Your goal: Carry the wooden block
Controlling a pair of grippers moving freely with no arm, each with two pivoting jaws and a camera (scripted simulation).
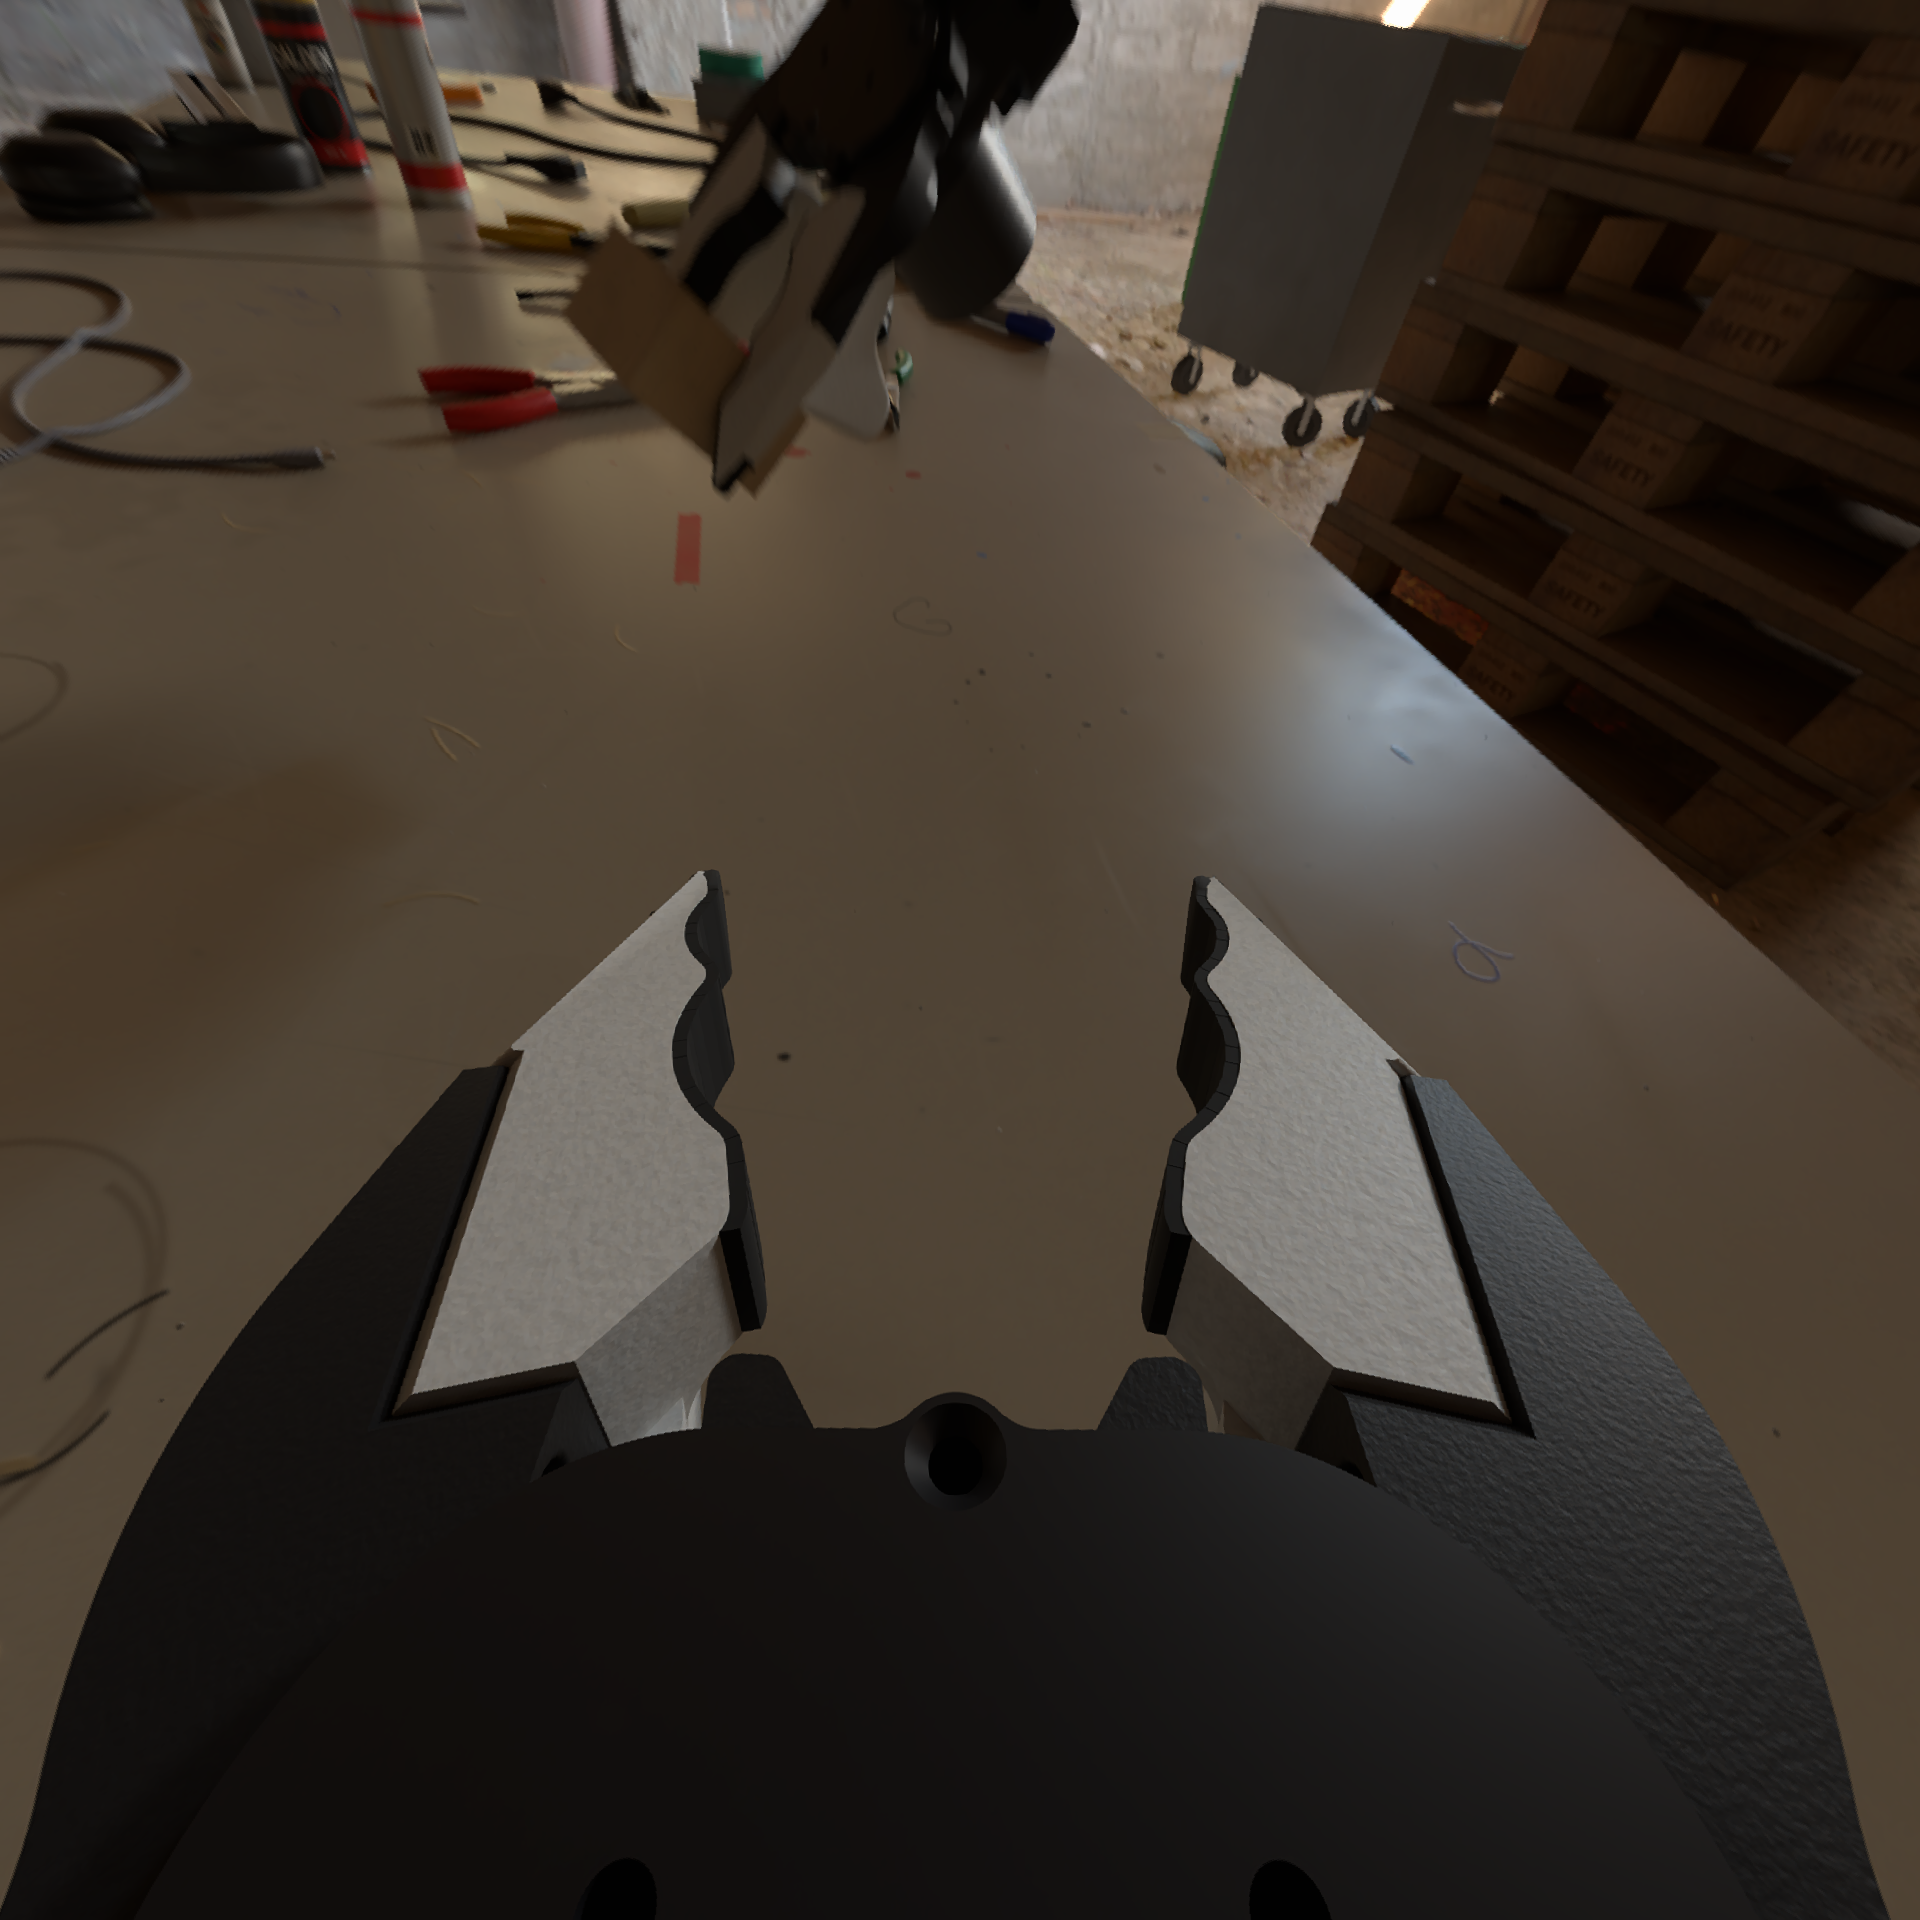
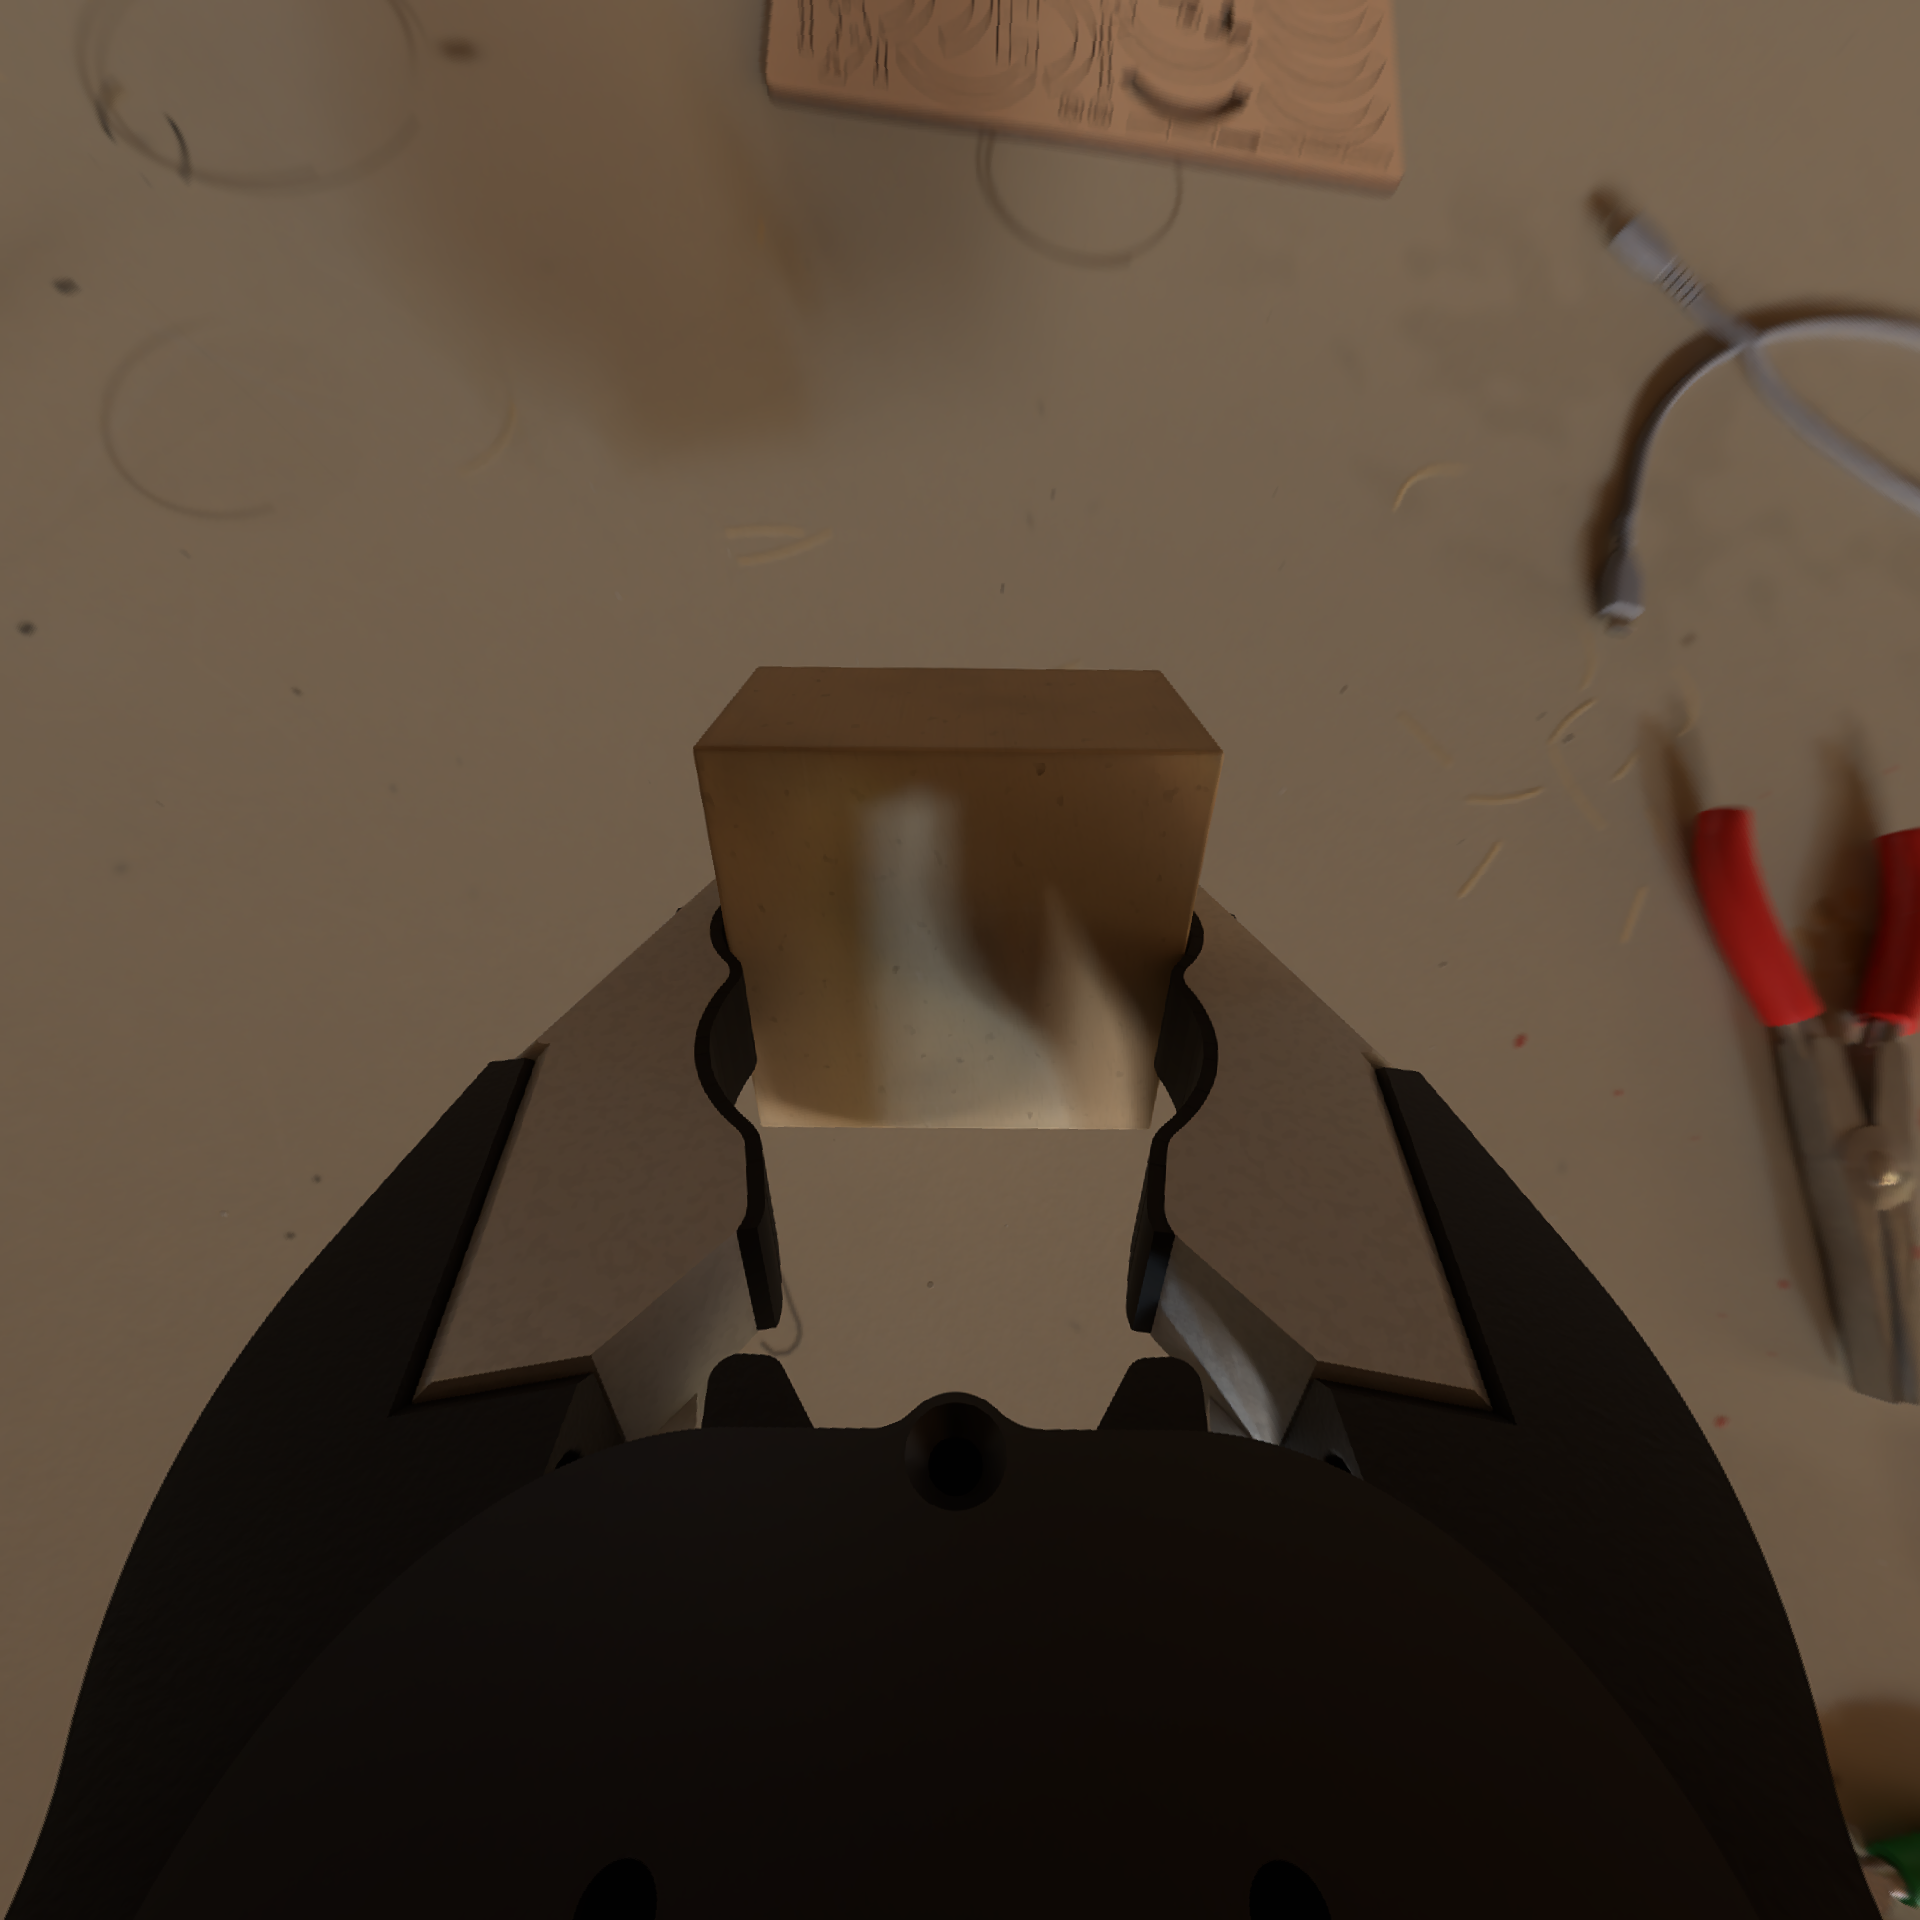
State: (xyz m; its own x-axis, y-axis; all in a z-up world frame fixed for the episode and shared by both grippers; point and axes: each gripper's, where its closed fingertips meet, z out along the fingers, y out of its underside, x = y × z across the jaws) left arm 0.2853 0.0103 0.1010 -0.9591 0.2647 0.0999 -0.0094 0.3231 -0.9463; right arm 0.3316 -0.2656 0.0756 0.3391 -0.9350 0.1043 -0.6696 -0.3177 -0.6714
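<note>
The wooden block [image 2: 956, 894] is clamped at the centre of the right wrist frame between the fingers of the right gripper [image 2: 956, 935], lifted clear of the table [image 2: 312, 831] — its faces look about equal, no long axis. The left gripper [image 1: 956, 894] is spread wide and empty; seen from it, the block [image 1: 665, 353] hangs at upper centre, well apart

Dim, warm light around me. A pale glare patch lies on the table [image 1: 1382, 686]; the far bench clutter blurs. My wooden block [image 2: 956, 914] carries soft-edged shadows.
</note>
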